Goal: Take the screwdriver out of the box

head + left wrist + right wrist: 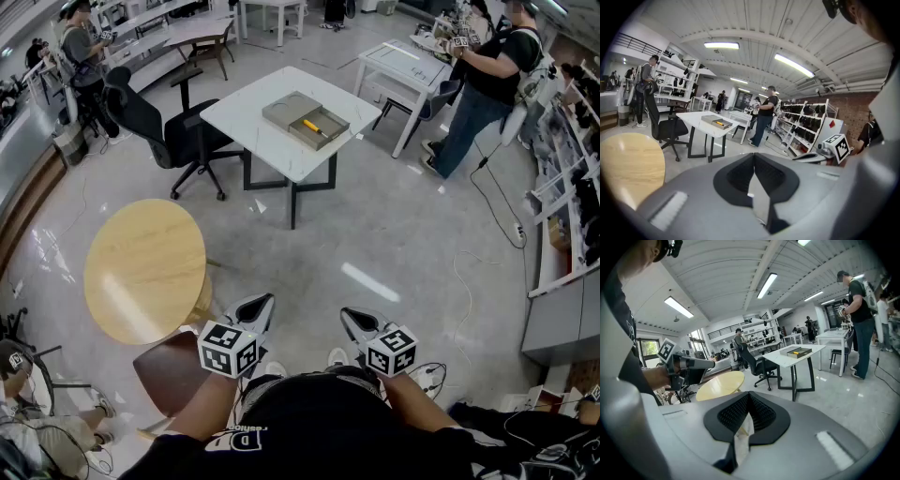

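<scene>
Grey workshop floor, wide open: round wooden table [145, 267] at left, black office chair [150, 122] beyond it, then white table [244, 122] centre-back w/ the open box [286, 106] on top. The screwdriver [315, 127] (orange handle) lies inside, well apart from both tools. Near the body, left gripper [262, 302] and right gripper [349, 316]: jaws on each pressed tip to tip, nothing between. Risks, imo: reaching in w/ jaws closed would only shove the screwdriver or box; floor cable [489, 199] at right could snag a foot. Count: 1 box, 1 screwdriver, 2 grippers.
</scene>
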{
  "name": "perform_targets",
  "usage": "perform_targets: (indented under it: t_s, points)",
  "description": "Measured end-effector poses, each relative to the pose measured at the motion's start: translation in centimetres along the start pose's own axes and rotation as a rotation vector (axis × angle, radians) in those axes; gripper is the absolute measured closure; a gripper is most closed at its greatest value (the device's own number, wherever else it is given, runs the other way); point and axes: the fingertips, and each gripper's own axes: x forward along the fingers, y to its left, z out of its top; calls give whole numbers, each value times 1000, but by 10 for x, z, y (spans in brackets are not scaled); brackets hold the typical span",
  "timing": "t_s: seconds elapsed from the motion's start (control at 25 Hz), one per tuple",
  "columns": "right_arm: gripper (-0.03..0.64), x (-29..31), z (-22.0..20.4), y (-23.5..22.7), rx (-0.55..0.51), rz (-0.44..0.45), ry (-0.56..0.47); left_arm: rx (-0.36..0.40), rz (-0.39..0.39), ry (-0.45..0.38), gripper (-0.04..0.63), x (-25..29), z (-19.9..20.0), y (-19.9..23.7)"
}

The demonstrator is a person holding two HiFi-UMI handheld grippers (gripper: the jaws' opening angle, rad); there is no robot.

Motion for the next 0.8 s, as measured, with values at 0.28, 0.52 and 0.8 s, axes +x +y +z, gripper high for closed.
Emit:
perform_targets:
  t_s: [0.28, 0.52, 0.8]
  points:
    - [617, 2, 2, 2, 1, -14, -7, 8, -14, -3, 535, 1, 4, 4]
    - [617, 4, 0, 17, 5, -15, -15, 18, -45, 4, 535, -4, 1, 4]
    - [617, 6, -11, 38, -8, -67, -19, 29, -70, 11, 535, -24, -10, 13]
